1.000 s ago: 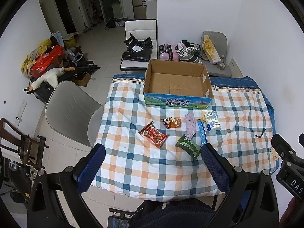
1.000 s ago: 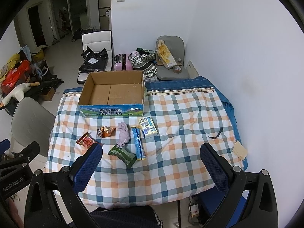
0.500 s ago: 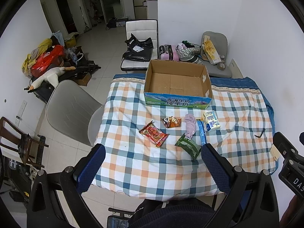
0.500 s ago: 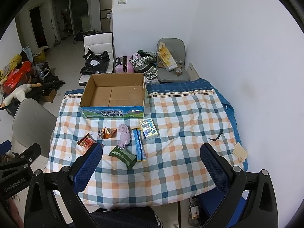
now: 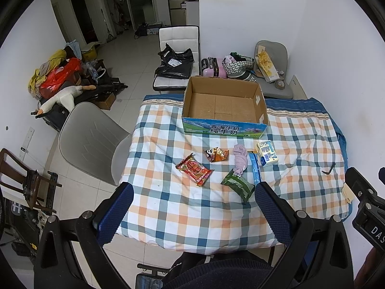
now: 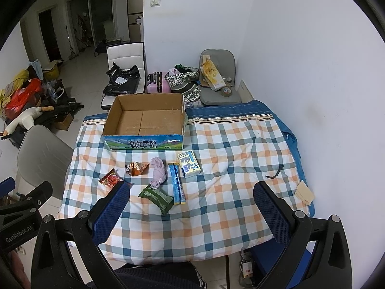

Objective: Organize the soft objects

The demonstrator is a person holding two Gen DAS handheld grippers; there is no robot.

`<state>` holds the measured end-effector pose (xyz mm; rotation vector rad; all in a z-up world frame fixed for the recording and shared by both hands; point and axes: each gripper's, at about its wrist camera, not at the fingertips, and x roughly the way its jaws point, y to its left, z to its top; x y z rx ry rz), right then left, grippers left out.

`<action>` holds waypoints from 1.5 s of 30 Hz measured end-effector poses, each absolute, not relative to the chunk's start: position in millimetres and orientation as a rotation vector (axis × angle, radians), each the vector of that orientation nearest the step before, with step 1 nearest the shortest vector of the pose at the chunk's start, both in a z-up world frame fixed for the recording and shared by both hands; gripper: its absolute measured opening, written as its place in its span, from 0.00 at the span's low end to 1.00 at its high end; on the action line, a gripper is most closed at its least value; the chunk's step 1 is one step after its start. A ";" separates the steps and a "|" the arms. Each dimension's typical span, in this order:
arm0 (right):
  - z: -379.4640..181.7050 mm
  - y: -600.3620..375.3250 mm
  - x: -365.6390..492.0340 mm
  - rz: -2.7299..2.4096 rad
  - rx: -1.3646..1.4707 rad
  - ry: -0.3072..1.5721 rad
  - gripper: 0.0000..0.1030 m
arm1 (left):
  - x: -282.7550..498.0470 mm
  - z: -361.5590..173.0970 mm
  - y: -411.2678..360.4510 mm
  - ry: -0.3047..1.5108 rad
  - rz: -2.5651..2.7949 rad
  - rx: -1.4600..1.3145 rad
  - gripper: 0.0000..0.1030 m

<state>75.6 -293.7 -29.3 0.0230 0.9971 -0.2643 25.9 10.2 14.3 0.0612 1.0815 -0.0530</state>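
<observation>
An open cardboard box [image 5: 225, 107] sits empty at the far side of a counter [image 5: 168, 207] draped in a checked quilt, its bare brown floor in full view from both wrist cameras. In front of it lie the soft goods, loose on the cloth: a red snack packet [image 5: 194, 168], an orange panda-print packet [image 5: 215, 154], a crumpled lilac cloth [image 5: 240, 159] whose lower end touches a green packet [image 5: 237, 184], a long blue packet [image 6: 176, 183] and, just beside it, a small milk carton [image 5: 267, 153]. A dark bent object [image 6: 274, 173] near the counter's right edge is too small to identify. The left gripper [image 5: 191, 207] and right gripper [image 6: 191, 207] hover at the near edge, fingers spread wide and holding nothing. The right gripper's left finger hides part of the red packet in its own view.
</observation>
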 end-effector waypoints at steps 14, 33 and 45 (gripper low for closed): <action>-28.6 -293.0 74.3 -0.263 0.023 0.994 1.00 | 25.8 15.9 9.2 1.082 -0.053 0.061 1.00; -182.5 -338.8 175.1 -0.165 0.173 1.233 1.00 | 132.3 -87.4 9.5 1.238 -0.009 -0.089 1.00; -379.2 -402.4 297.5 -0.165 0.169 1.515 1.00 | 205.6 -293.6 31.0 1.623 0.164 -0.355 0.99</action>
